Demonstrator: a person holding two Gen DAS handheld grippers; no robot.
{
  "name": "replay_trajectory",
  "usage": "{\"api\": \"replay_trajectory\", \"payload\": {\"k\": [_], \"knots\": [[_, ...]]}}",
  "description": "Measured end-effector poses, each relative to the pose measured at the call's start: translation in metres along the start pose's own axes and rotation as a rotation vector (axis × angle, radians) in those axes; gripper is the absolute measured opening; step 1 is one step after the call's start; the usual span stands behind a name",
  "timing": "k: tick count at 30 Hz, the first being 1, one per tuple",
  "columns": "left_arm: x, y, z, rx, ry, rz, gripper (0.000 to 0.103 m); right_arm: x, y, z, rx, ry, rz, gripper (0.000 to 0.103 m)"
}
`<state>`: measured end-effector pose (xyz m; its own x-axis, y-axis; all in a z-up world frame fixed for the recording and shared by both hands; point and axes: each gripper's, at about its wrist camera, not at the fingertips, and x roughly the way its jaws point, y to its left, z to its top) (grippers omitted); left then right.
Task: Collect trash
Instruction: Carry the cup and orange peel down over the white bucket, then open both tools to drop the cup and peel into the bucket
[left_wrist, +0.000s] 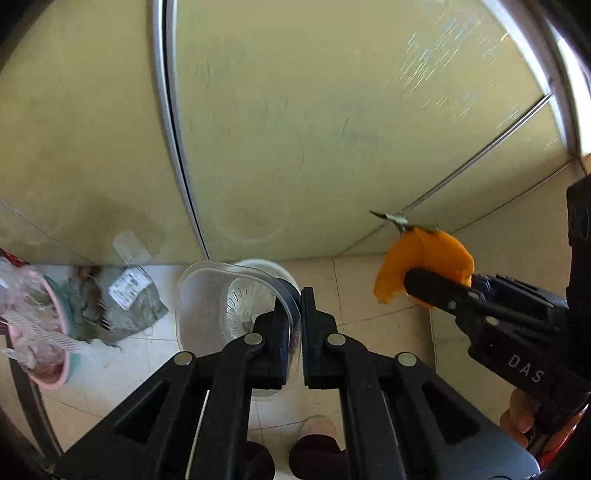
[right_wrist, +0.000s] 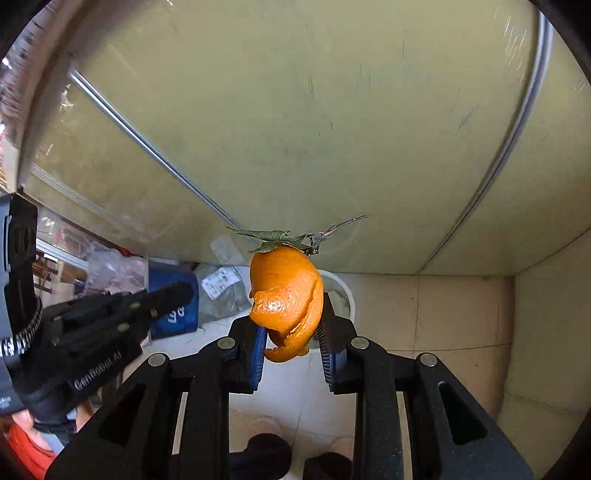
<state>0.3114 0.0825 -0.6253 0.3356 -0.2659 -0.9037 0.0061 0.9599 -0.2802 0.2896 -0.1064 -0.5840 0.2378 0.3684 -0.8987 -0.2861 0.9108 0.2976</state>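
Observation:
A clear plastic container (left_wrist: 207, 295) hangs over the tiled floor, its rim pinched between the jaws of my left gripper (left_wrist: 294, 304), which is shut on it. My right gripper (right_wrist: 291, 325) is shut on an orange peel (right_wrist: 284, 291) with a green leafy stem on top. In the left wrist view the orange peel (left_wrist: 424, 254) and the right gripper (left_wrist: 417, 284) sit off to the right. The right wrist view shows the left gripper (right_wrist: 184, 291) at the left. A white round bin (right_wrist: 341, 295) stands on the floor below the peel, and the same white bin (left_wrist: 277, 269) shows behind the container.
A yellowish glass panel with metal strips (left_wrist: 332, 129) rises just behind. At the left stand a pink-rimmed bin lined with plastic (left_wrist: 44, 343), a grey labelled bag (left_wrist: 129, 295) and a blue tub (right_wrist: 173, 302). The person's feet (left_wrist: 317, 432) stand on the pale floor tiles.

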Motion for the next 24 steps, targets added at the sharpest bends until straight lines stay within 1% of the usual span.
{"api": "replay_trajectory", "payload": {"k": [4, 9, 12, 16, 19, 21, 22, 23, 24], "knots": [[0.047, 0.015, -0.014, 0.011, 0.033, -0.031, 0.004, 0.042, -0.01, -0.01, 0.008, 0.016, 0.0, 0.023], [0.098, 0.028, -0.024, 0.027, 0.09, -0.023, 0.004, 0.08, -0.009, -0.014, 0.002, 0.041, -0.004, 0.023], [0.123, 0.029, -0.026, 0.02, 0.118, -0.024, 0.004, 0.098, -0.012, -0.014, 0.0, 0.061, 0.014, 0.023], [0.142, 0.035, -0.027, -0.014, 0.142, -0.04, 0.005, 0.118, -0.016, -0.01, -0.004, 0.089, 0.031, 0.024], [0.152, 0.04, -0.026, -0.041, 0.154, -0.036, 0.006, 0.124, -0.017, -0.007, -0.006, 0.112, 0.046, 0.028], [0.154, 0.042, -0.025, -0.061, 0.165, -0.053, 0.015, 0.126, -0.018, -0.006, -0.005, 0.123, 0.068, 0.03], [0.154, 0.044, -0.025, -0.07, 0.165, -0.066, 0.018, 0.128, -0.021, -0.006, -0.006, 0.123, 0.077, 0.031], [0.155, 0.047, -0.024, -0.077, 0.164, -0.076, 0.024, 0.128, -0.021, -0.005, -0.008, 0.122, 0.081, 0.031], [0.154, 0.048, -0.023, -0.083, 0.164, -0.08, 0.031, 0.127, -0.021, -0.004, -0.012, 0.118, 0.085, 0.034]]}}
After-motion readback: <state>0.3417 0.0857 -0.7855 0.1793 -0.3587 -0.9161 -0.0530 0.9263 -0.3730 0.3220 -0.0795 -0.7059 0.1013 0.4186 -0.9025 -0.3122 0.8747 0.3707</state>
